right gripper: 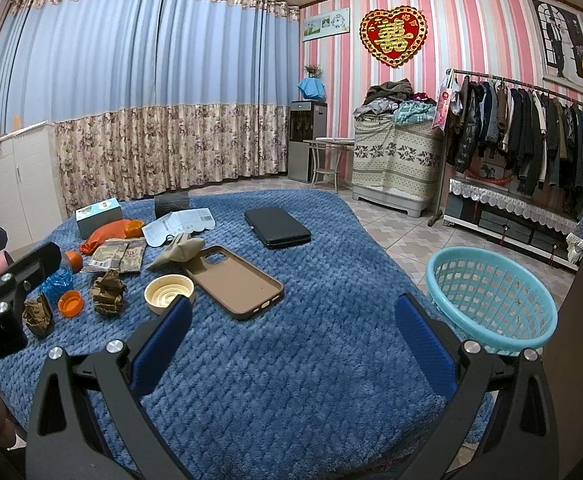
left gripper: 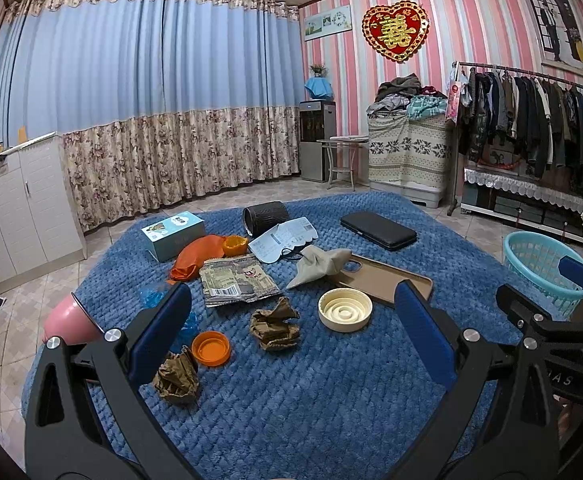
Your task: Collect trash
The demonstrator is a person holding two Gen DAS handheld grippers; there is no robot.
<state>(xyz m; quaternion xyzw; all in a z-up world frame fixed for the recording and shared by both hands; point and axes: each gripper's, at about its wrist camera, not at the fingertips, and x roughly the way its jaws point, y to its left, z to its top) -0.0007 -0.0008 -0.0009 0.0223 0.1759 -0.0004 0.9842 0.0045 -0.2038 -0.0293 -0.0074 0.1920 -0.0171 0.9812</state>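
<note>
Now both grippers, left (left gripper: 291, 316) and right (right gripper: 291, 328), hang released; paper wads (left gripper: 275, 324) at twelve, basket (right gripper: 491, 296) at two.

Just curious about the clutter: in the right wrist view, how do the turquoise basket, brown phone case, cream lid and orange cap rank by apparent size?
1. turquoise basket, though nearness helps it
2. brown phone case
3. cream lid
4. orange cap
</note>
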